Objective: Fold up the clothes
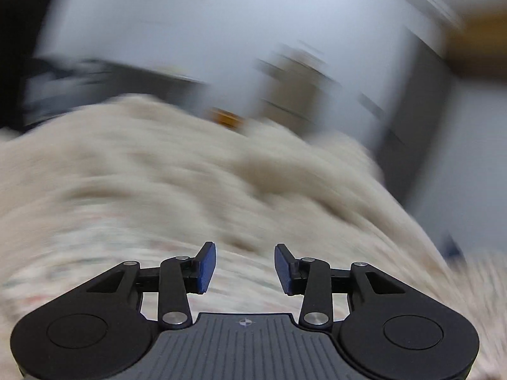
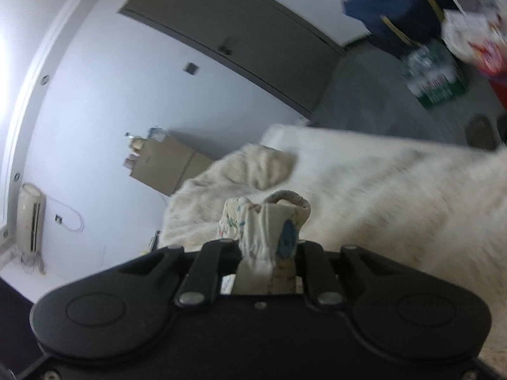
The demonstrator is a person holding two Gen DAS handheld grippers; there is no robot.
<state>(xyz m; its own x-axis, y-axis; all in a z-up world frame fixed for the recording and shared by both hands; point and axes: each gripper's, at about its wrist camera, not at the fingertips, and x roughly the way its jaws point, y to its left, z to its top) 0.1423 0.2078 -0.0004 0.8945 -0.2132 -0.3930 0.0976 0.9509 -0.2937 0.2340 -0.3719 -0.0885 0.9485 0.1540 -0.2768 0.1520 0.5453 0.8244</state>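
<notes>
Right wrist: right tool [image 2: 269, 250] clamped on printed garment [image 2: 253, 221]; left tool [image 1: 245, 267] apart, empty.

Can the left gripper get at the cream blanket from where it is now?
Probably yes. The left gripper has its jaws apart with nothing between them, and the blanket lies straight ahead with nothing in the way, though the view is blurred.

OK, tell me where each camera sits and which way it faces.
Left wrist view: on the left claw, facing a blurred cream blanket and a pale wall; its jaws stand apart, empty.
Right wrist view: on the right claw, facing a wall and grey door; it pinches a printed white garment.
Shared: the cream blanket.
</notes>
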